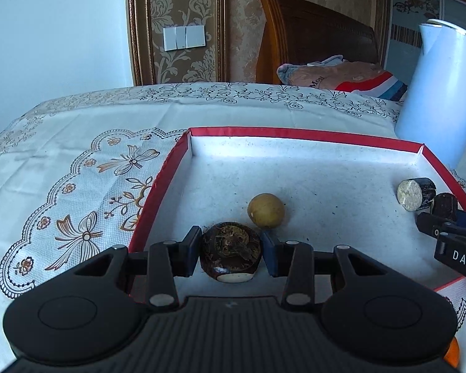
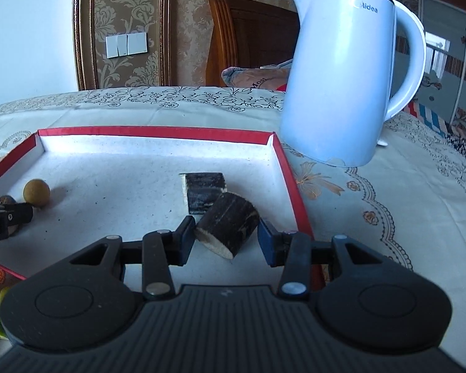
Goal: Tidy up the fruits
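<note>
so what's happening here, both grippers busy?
Yes. A person is sorting fruit into a red-rimmed tray with two handheld grippers. The left gripper holds a dark round water chestnut over the tray's near-left part. The right gripper holds a dark sugarcane piece, tilted, near the tray's right wall. Already lying in the tray: a tan longan and a second sugarcane piece. A white kettle stands outside the tray, behind its right corner.
</note>
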Available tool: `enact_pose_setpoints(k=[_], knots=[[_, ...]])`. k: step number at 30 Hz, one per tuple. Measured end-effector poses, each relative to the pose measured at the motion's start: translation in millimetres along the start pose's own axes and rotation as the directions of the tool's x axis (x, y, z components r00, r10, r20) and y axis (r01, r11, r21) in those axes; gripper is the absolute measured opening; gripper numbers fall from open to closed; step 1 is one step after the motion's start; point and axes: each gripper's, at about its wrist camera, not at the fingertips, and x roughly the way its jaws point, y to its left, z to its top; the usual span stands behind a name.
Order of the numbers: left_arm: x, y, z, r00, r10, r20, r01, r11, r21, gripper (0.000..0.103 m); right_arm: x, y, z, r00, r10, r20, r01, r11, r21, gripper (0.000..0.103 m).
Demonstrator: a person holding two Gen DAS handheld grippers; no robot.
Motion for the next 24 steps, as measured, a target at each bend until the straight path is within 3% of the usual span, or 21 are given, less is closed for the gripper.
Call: enact_pose_setpoints(k=[24], knots=[[1.2,1.0,0.6,1.0,0.009,-0.001,-0.009,1.0,-0.015,0.041,-6.1,-4.2,-6.0,1.0,-0.003,-0.006,0.003,0.999,0.054,0.042]])
